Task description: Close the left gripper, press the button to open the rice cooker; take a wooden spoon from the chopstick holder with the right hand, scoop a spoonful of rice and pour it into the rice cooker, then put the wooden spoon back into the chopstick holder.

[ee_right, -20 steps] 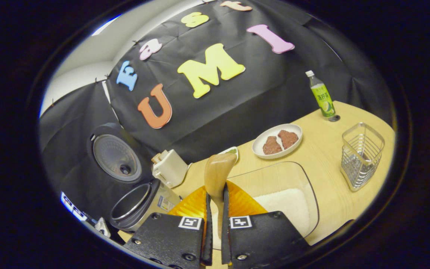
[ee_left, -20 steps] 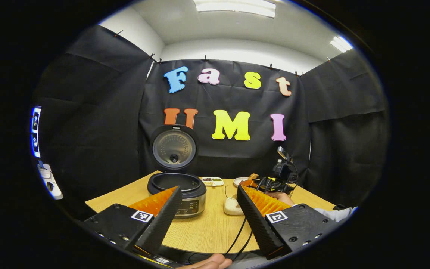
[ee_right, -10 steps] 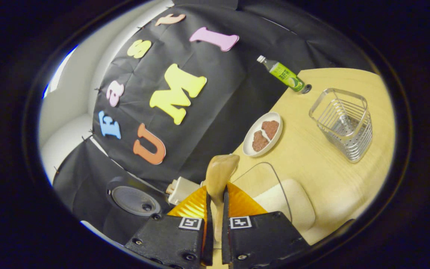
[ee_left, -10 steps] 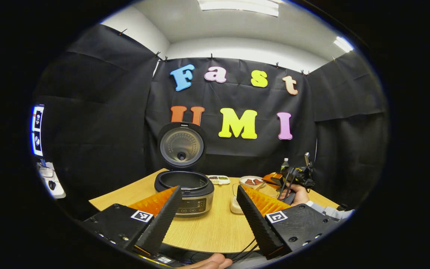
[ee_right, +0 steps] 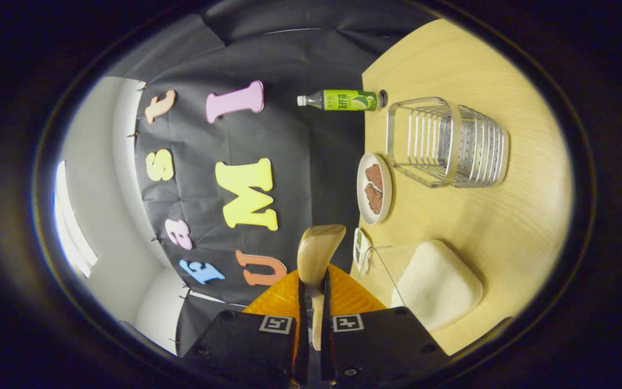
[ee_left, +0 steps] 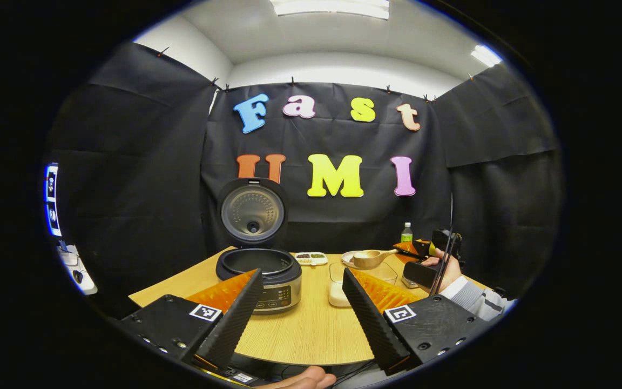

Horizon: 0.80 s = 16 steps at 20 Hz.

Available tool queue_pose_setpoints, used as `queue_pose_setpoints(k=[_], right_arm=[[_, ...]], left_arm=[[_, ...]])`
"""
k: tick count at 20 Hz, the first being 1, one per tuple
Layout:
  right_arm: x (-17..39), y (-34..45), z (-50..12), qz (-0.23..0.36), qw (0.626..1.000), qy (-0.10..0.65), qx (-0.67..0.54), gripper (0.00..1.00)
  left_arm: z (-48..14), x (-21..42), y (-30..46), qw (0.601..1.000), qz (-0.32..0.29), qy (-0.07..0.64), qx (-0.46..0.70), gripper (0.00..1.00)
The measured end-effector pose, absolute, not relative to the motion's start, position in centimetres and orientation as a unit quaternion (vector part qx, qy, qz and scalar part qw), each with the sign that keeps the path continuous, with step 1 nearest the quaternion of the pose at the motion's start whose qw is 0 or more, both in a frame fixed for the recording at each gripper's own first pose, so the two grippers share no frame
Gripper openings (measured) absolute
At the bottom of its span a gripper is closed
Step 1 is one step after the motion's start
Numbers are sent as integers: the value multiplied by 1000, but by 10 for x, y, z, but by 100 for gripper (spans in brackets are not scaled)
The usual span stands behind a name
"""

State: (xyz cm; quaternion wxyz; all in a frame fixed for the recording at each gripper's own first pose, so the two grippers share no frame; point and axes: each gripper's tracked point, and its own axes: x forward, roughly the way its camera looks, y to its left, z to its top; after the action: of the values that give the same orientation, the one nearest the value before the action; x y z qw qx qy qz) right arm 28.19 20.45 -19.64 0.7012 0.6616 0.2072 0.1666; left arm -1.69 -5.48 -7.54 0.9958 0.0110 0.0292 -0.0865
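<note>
Right gripper (ee_right: pixel 311 324) is clamped on the wooden spoon (ee_right: pixel 316 254), both fingers pressing the handle low down, bowl sticking out ahead of the tips. In the left gripper view the spoon (ee_left: pixel 370 259) sits level above the clear rice container (ee_left: pixel 362 280), bowl toward the rice cooker (ee_left: pixel 259 273); whether it carries any rice, I can't tell.

Left gripper (ee_left: pixel 295 308) hangs back over the near table edge, fingers spread wide, nothing between them. Cooker lid (ee_left: pixel 251 210) is up, pot open, so the button step looks done.

Your right camera is rolled hard sideways: the table (ee_right: pixel 505 178) runs up the right of the view, with the wire chopstick holder (ee_right: pixel 446 143), bottle (ee_right: pixel 340 100) and plate (ee_right: pixel 374 186) on it and the rice (ee_right: pixel 435 283) just beside the fingers.

Handling, my read:
- Spoon is light, stiff, smooth wood. It'll pivot in a two-pad grip if you load the bowl sideways.
- You're holding near the handle end, so there's a long lever. Keep the clamp firm and the bowl level.
- Rice is loose and spills on any tilt. Move slowly, and tip only over the pot.
</note>
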Motion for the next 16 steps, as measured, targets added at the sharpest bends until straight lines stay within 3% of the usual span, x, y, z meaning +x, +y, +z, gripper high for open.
queue_pose_setpoints(k=[7,16], right_arm=[[274,249,-170,205,683,216,667,12],[255,371,-108,267,726,229,591,12]], left_arm=[[-82,-16,-61,994,-95,41,24,94],[-69,-27,-54,995,-95,22,24,94]])
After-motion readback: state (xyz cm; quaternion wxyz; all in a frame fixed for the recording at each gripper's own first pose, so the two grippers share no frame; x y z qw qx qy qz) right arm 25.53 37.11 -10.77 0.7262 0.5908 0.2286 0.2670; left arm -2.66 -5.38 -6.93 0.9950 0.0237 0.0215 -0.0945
